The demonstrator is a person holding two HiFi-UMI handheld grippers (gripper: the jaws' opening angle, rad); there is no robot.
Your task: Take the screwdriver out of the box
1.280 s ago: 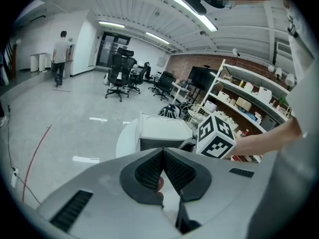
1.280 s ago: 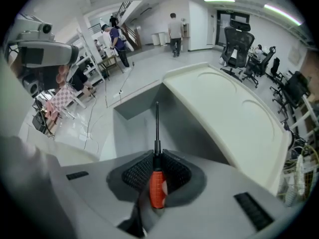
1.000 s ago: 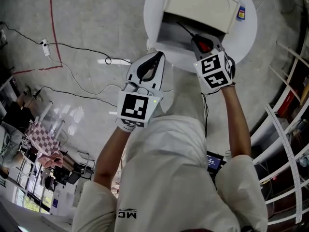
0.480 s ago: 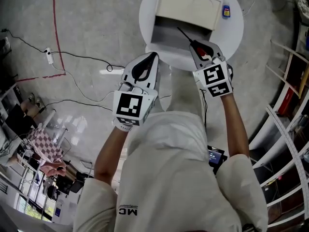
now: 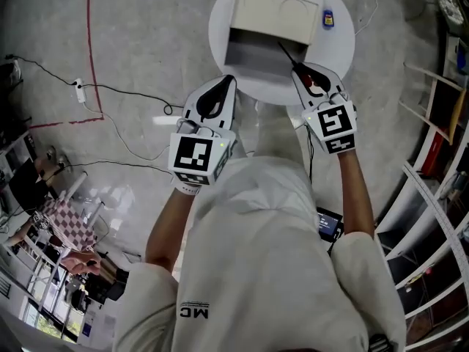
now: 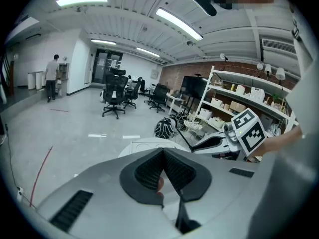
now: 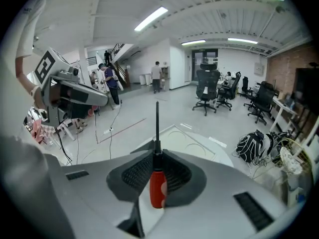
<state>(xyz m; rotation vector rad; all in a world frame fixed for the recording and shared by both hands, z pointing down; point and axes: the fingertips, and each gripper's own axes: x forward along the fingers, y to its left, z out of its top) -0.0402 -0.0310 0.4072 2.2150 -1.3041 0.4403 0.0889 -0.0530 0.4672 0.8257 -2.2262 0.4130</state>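
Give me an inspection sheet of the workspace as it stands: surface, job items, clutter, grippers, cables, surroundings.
Surface: round white table, with only the box and one small item on it.
Job's things: beige box lies open on the table. The screwdriver, red handle, is clamped in the right gripper, its shaft tip over the box opening in the head view.
Clutter: one small blue and yellow item beside the box.
Grippers: right gripper shut on the screwdriver. Left gripper shut, holding nothing, near the table's edge.
Cables: black cable and power strip on the floor.
Surroundings: red floor line, shelving, office chairs, people far off.
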